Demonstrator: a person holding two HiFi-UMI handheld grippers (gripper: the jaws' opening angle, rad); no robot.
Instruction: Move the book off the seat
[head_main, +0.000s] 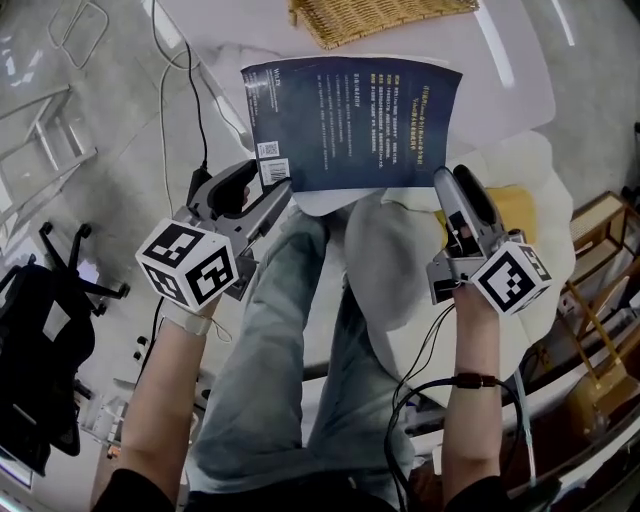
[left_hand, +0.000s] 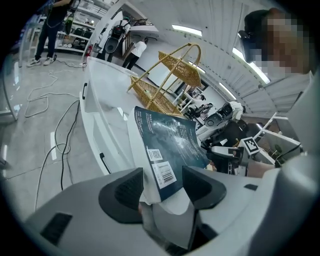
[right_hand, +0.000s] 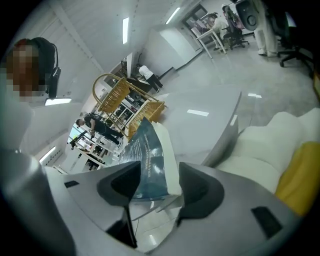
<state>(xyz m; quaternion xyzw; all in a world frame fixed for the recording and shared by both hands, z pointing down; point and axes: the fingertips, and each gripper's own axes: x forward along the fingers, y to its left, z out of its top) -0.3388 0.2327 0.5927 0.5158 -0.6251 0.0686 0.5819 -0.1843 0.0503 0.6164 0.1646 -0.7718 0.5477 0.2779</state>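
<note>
While a wicker basket (head_main: 370, 18) with a hoop handle stands at the far edge of the worktop (head_main: 505, 85) (only a strip of its weave shows from above, so its contents cannot be read), the book (head_main: 350, 120) sits over the near edge. It is clear of the cream seat (right_hand: 260, 150), which stands off the near right corner with a yellow cushion (head_main: 517, 210) against it. The person's legs in jeans (head_main: 270, 340) are below the book's near side, and cables (head_main: 195, 110) trail over the floor at the left.

The book's dark back cover faces up. Its long axis runs left to right along the near edge, with white pages showing at both short ends. The left gripper (left_hand: 162, 187) has its fingers closed on the near left corner, beside the barcode. The right gripper (right_hand: 155, 187) has its fingers clamped on the near right corner. Whether the far part rests on the worktop cannot be told.
</note>
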